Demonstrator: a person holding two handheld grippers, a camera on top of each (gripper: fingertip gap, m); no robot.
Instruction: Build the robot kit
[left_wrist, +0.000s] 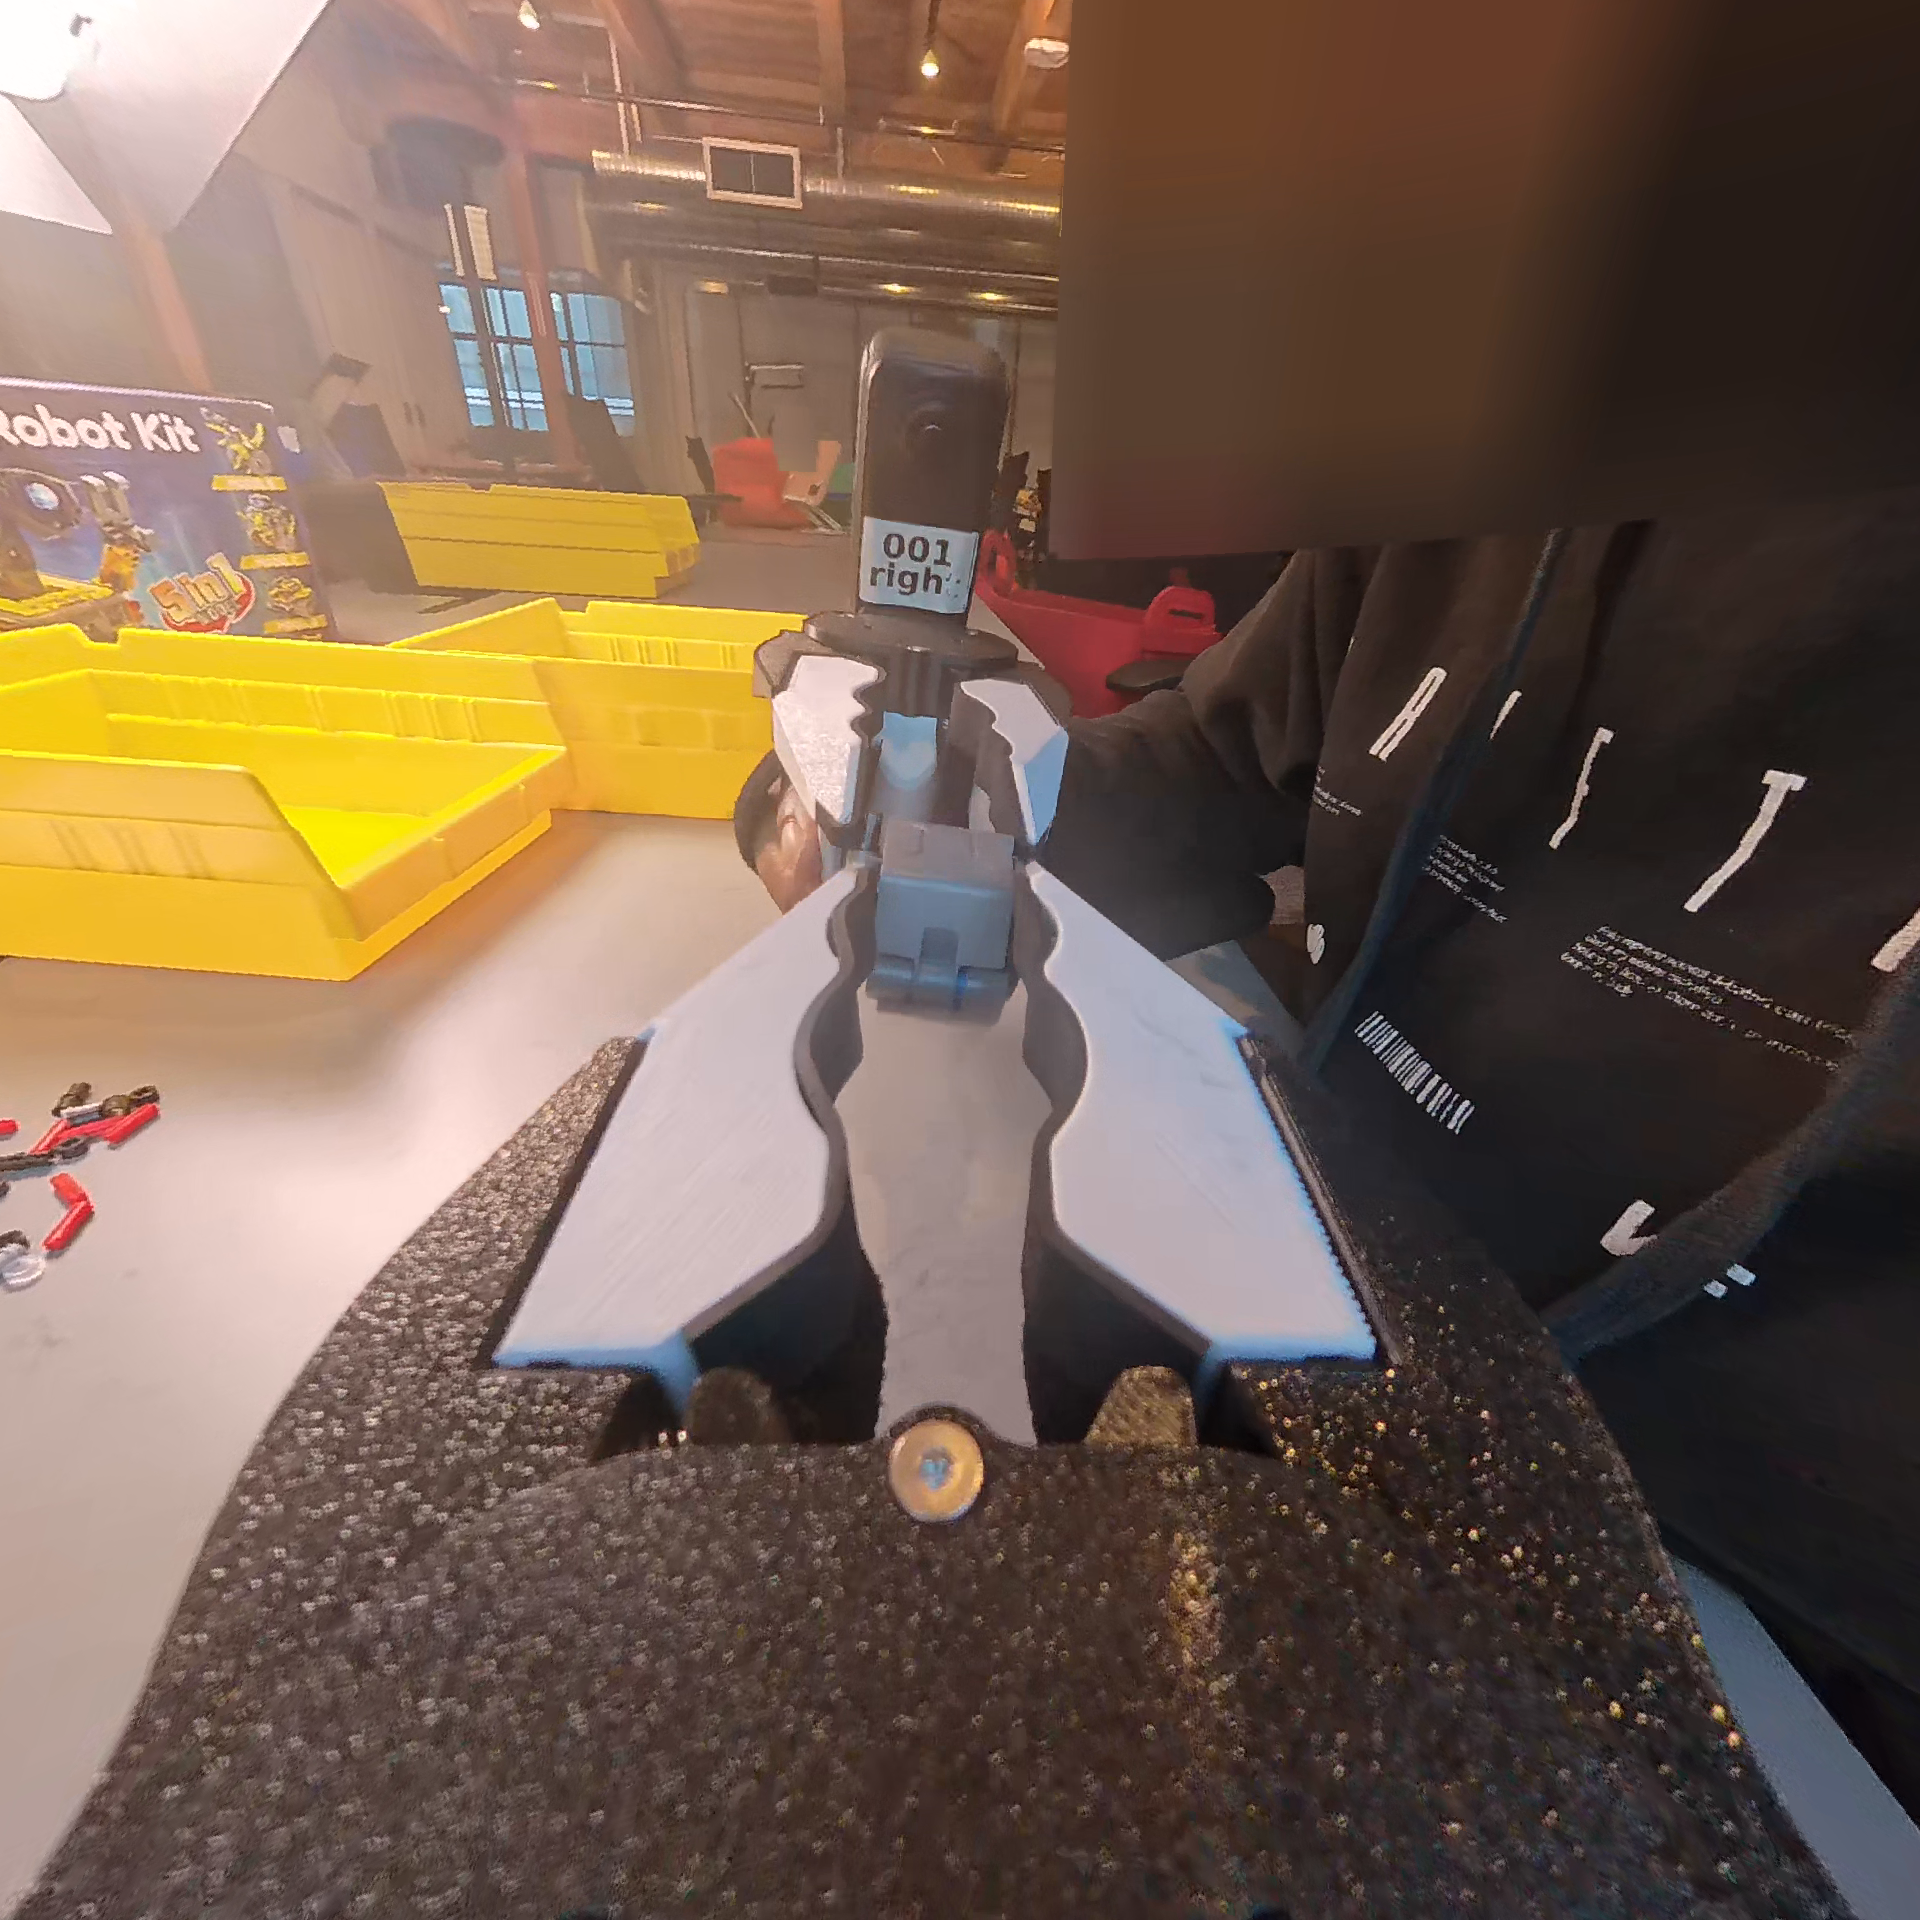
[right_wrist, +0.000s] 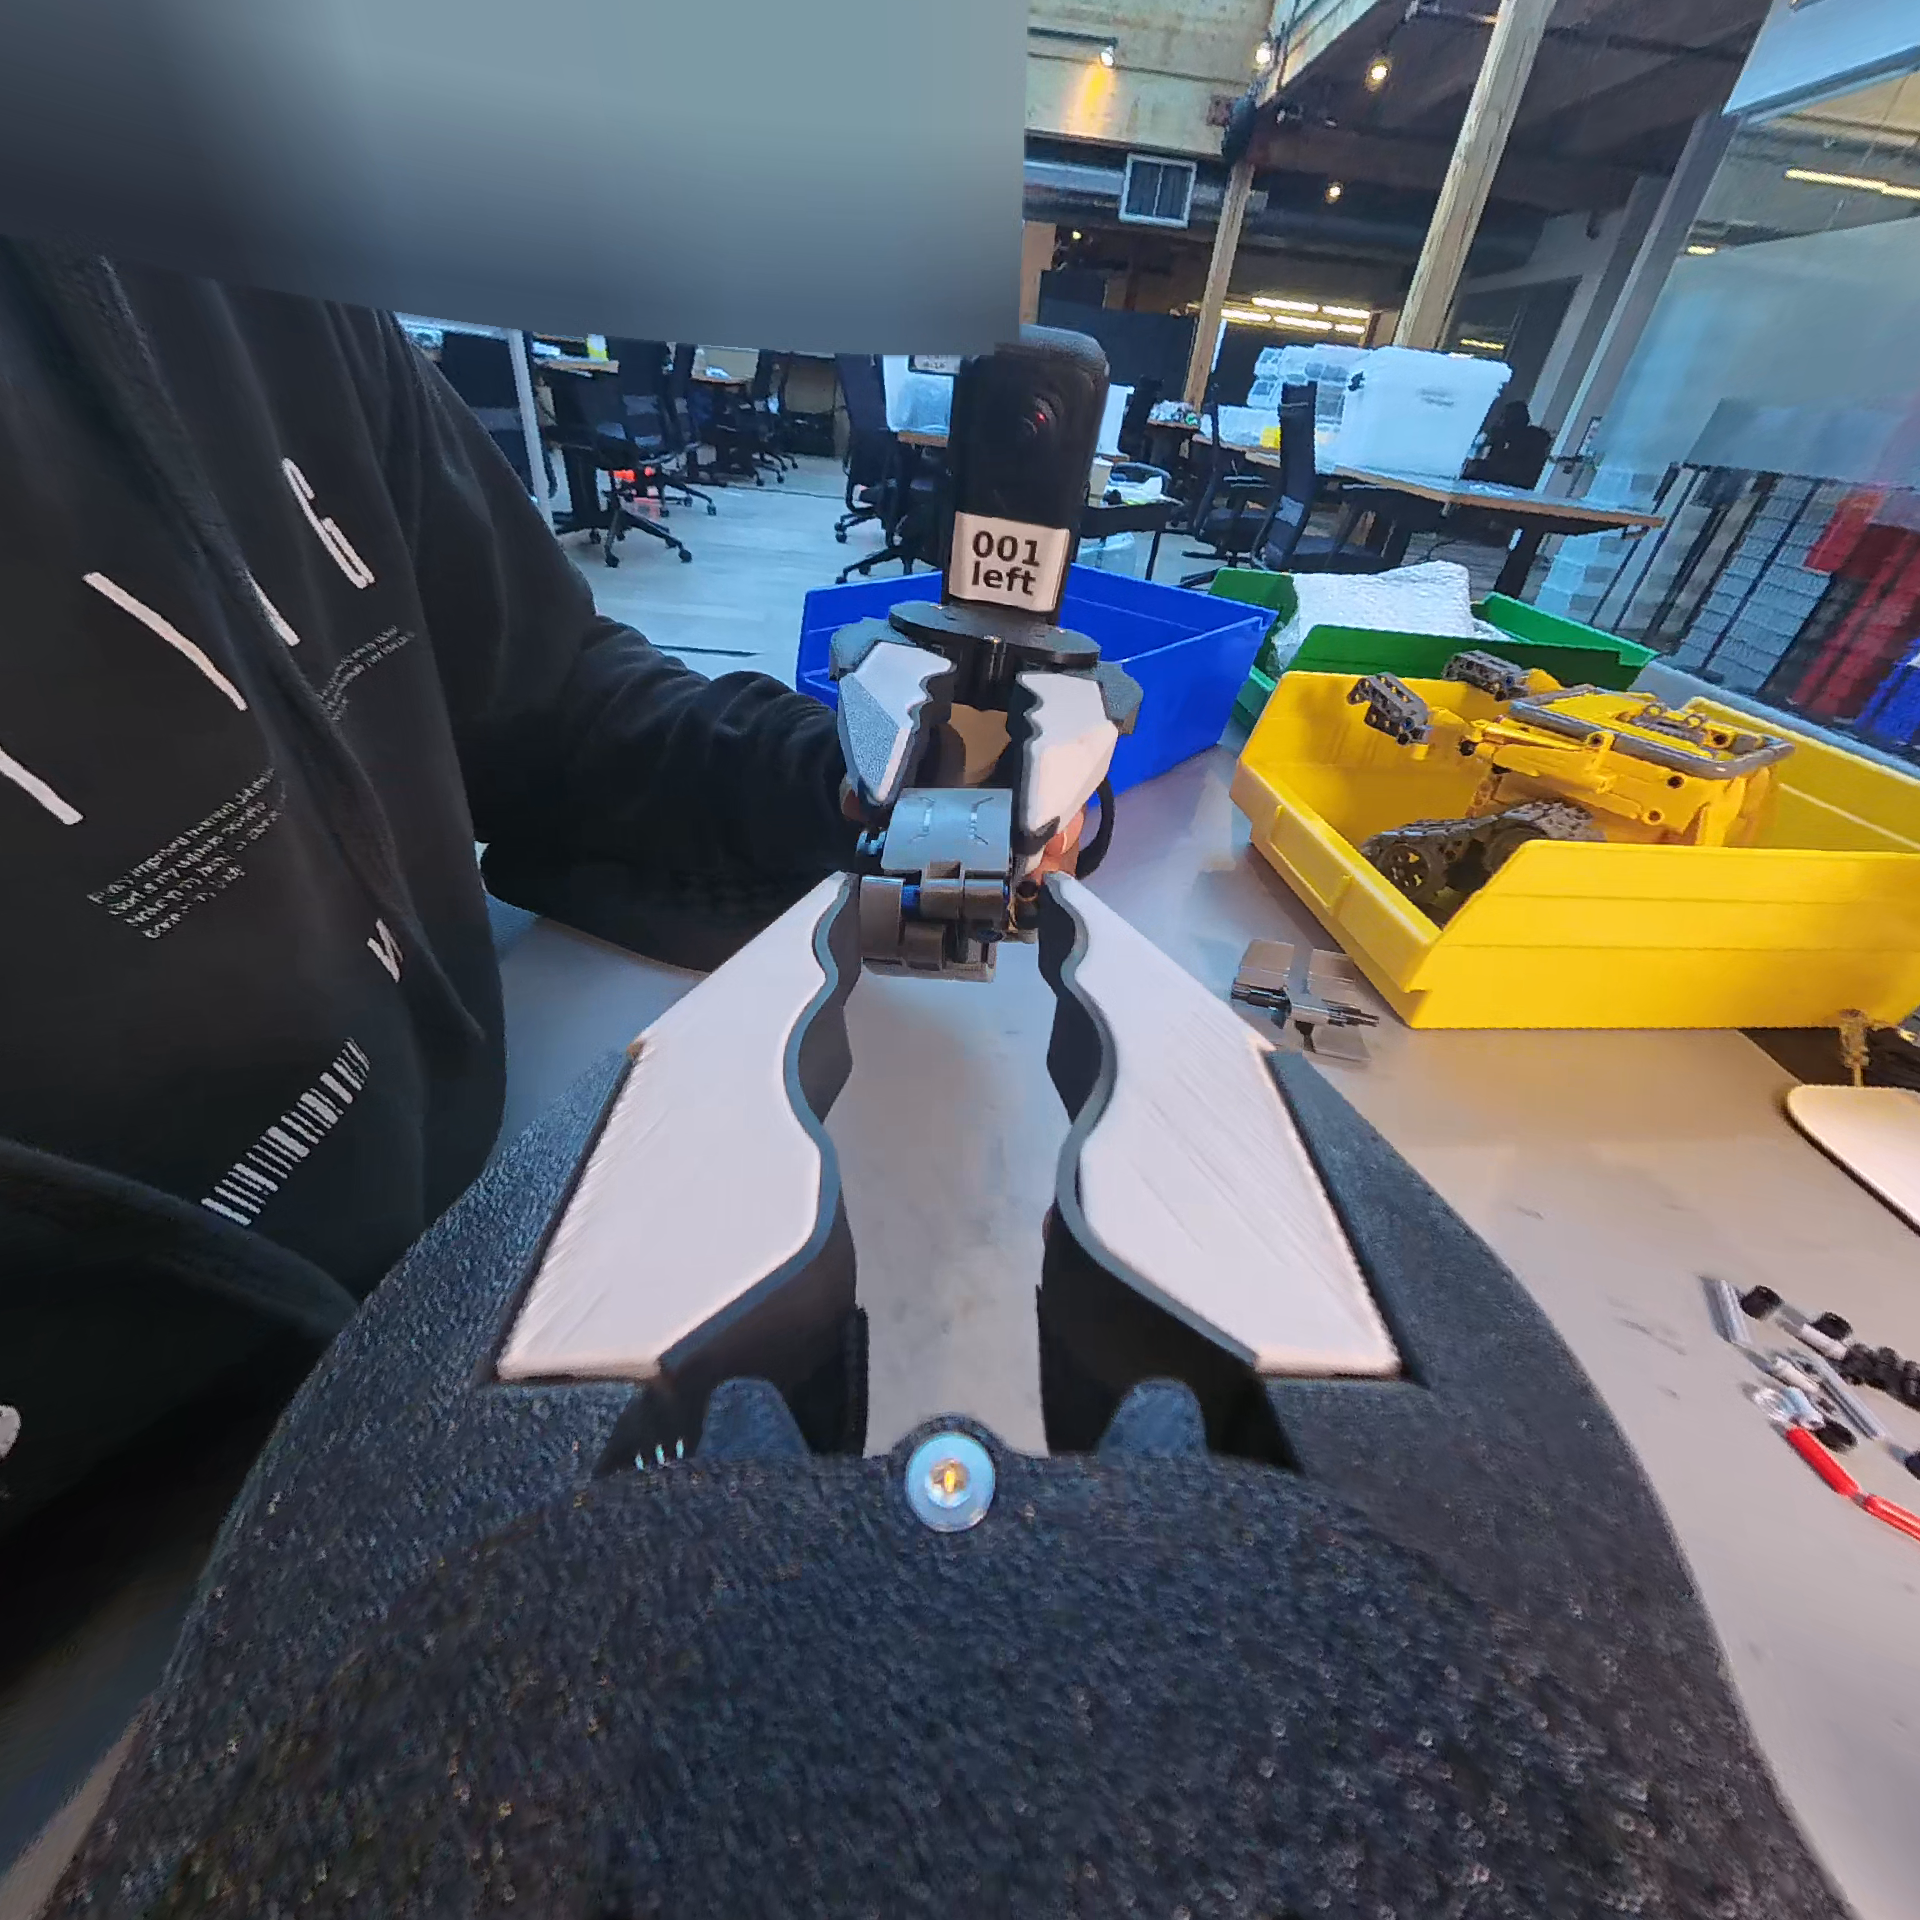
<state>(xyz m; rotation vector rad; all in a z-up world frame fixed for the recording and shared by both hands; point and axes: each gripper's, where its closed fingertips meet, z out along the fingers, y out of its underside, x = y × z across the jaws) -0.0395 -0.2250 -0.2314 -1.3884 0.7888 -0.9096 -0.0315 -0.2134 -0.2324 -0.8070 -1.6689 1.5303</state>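
One yellow bin (right_wrist: 1621, 935) holds a tracked model (right_wrist: 1558, 779).

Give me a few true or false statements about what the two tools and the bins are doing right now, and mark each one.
1. Both tools grip one grey block assembly between them. True: the left tool and the right tool each close on it from opposite ends.
2. The assembly rests on the table. False: it is held above it.
3. A yellow tracked vehicle lies in a yellow bin. True.
4. The blue bin holds the vehicle. False: nothing shows in it.
5. Loose red and black parts lie on the table. True.
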